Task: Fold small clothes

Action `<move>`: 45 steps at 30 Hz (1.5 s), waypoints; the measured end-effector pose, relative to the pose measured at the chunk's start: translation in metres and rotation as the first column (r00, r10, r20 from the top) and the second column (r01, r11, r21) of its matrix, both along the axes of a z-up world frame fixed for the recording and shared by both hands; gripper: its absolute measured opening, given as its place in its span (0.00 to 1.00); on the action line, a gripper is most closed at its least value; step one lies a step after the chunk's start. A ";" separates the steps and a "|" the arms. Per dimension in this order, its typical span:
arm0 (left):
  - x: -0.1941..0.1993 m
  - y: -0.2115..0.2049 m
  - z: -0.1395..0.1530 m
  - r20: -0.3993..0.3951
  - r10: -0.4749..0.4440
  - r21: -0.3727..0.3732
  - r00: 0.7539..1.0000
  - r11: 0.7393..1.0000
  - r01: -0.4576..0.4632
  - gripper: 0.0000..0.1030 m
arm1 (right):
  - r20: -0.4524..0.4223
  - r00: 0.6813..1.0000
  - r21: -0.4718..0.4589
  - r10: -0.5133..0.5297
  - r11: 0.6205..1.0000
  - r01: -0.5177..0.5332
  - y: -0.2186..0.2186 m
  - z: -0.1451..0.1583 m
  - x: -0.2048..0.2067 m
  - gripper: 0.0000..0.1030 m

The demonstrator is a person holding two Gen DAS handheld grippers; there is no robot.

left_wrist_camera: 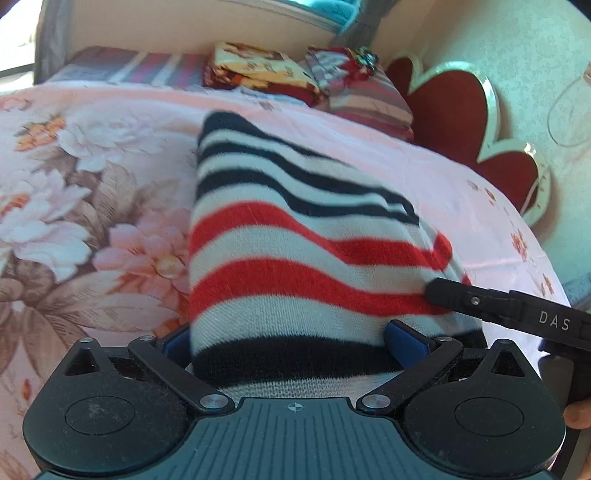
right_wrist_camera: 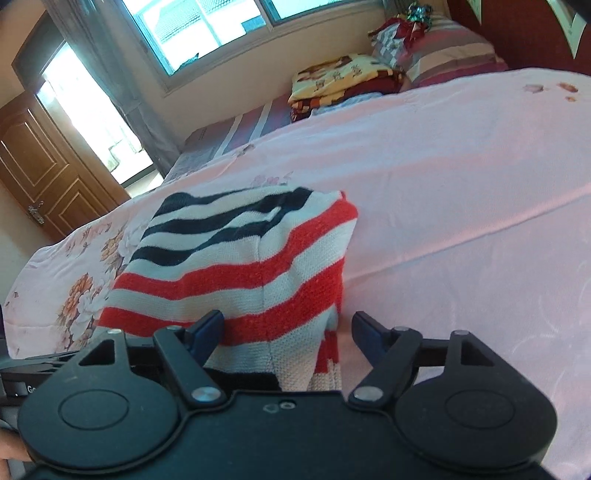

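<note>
A small knitted garment [left_wrist_camera: 295,240] with black, red and white stripes lies folded on the pink floral bedspread [left_wrist_camera: 92,192]. My left gripper [left_wrist_camera: 288,336] is open, its blue pads on either side of the garment's near edge, which drapes between them. My right gripper [right_wrist_camera: 288,325] is also open; the garment [right_wrist_camera: 240,258] lies over its left pad and between the fingers. The right gripper's black finger [left_wrist_camera: 498,306] shows at the right in the left wrist view, touching the garment's right edge.
Folded patterned cloths [left_wrist_camera: 258,70] and striped pillows [left_wrist_camera: 369,96] lie at the head of the bed. A red heart-shaped headboard [left_wrist_camera: 454,110] stands at the right. A window [right_wrist_camera: 207,22] and a wooden door [right_wrist_camera: 40,166] are beyond the bed.
</note>
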State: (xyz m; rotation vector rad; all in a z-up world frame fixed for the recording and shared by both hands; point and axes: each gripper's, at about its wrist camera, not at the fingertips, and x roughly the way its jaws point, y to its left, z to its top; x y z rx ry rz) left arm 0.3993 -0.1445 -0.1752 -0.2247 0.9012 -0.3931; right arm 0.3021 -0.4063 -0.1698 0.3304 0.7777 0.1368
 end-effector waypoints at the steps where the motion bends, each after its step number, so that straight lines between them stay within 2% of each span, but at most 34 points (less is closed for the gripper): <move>1: -0.001 0.004 0.007 0.040 0.029 0.003 0.999 1.000 -0.029 1.00 | 0.020 1.000 -0.020 -0.014 1.000 0.014 0.000 0.004 -0.002 0.73; 3: 0.004 0.007 0.016 0.086 0.066 0.013 0.994 0.998 -0.068 1.00 | 0.061 0.997 -0.096 -0.040 0.994 0.046 0.000 0.010 -0.001 0.69; 4: 0.011 0.008 0.016 0.079 0.077 0.018 0.994 0.997 -0.079 1.00 | 0.080 0.996 -0.141 -0.050 0.988 0.061 0.002 0.013 0.001 0.68; 5: 0.019 0.008 0.015 0.063 0.085 0.023 0.994 0.996 -0.087 1.00 | 0.087 0.995 -0.160 -0.052 0.985 0.065 0.003 0.015 0.003 0.60; 7: 0.032 0.006 0.010 0.045 0.103 0.045 0.994 0.993 -0.105 1.00 | 0.075 0.996 -0.167 -0.037 0.985 0.049 0.006 0.015 0.012 0.37; 9: 0.040 0.005 0.002 0.027 0.117 0.063 0.993 0.991 -0.118 1.00 | 0.067 0.998 -0.192 -0.021 0.981 0.033 0.012 0.012 0.023 0.34; 11: 0.042 0.009 -0.007 0.005 0.132 0.045 0.991 0.990 -0.132 1.00 | 0.064 0.998 -0.193 -0.015 0.981 0.027 0.014 0.009 0.032 0.33; 13: 0.039 0.011 -0.011 0.023 0.144 0.036 0.989 0.989 -0.145 1.00 | 0.065 0.998 -0.174 0.004 0.985 0.007 0.016 0.007 0.040 0.29; 17: 0.034 0.011 -0.014 0.050 0.156 0.038 0.986 0.987 -0.158 1.00 | 0.071 0.997 -0.302 0.031 0.953 -0.008 0.027 -0.002 0.052 0.29; 20: 0.035 0.011 -0.015 0.048 0.165 0.034 0.985 0.985 -0.167 1.00 | 0.060 0.998 -0.259 -0.004 0.966 0.019 0.014 -0.008 0.057 0.33; 27: 0.044 0.010 -0.005 0.050 0.174 0.056 0.984 0.983 -0.176 1.00 | 0.111 0.994 -0.206 -0.001 0.978 0.024 0.013 0.024 0.040 0.32; 29: 0.053 0.009 -0.009 0.008 0.178 0.066 0.984 0.982 -0.178 1.00 | 0.115 0.993 -0.193 0.012 0.981 0.010 0.017 0.027 0.037 0.32; 31: 0.055 0.013 -0.013 -0.017 0.180 0.041 0.984 0.983 -0.179 1.00 | 0.097 0.995 -0.203 0.026 0.979 -0.006 0.022 0.022 0.035 0.32; 34: 0.054 0.011 -0.015 0.001 0.157 0.060 0.988 0.986 -0.157 1.00 | 0.060 0.998 -0.249 0.030 0.968 -0.014 0.027 0.004 0.035 0.31; 37: 0.052 0.009 -0.012 -0.001 0.158 0.074 0.987 0.985 -0.158 1.00 | 0.064 0.998 -0.242 0.018 0.970 -0.002 0.028 0.006 0.035 0.32; 39: 0.049 0.010 -0.010 -0.008 0.152 0.078 0.988 0.985 -0.151 1.00 | 0.062 0.998 -0.230 0.018 0.973 -0.003 0.025 0.012 0.032 0.34; 41: 0.043 0.012 -0.008 -0.018 0.143 0.071 0.990 0.987 -0.141 1.00 | 0.069 0.998 -0.204 0.009 0.979 0.005 0.019 0.017 0.025 0.44; 42: 0.040 0.014 -0.008 -0.019 0.140 0.065 0.990 0.988 -0.139 1.00 | 0.068 0.998 -0.191 0.005 0.982 0.008 0.015 0.018 0.021 0.54; 43: 0.036 0.016 -0.008 -0.022 0.140 0.057 0.990 0.989 -0.138 1.00 | 0.060 0.998 -0.177 0.003 0.984 0.008 0.011 0.018 0.018 0.57; 45: 0.031 0.018 -0.008 -0.031 0.136 0.042 0.990 0.990 -0.134 1.00 | 0.026 1.000 -0.138 0.008 0.990 -0.004 0.004 0.013 0.011 0.57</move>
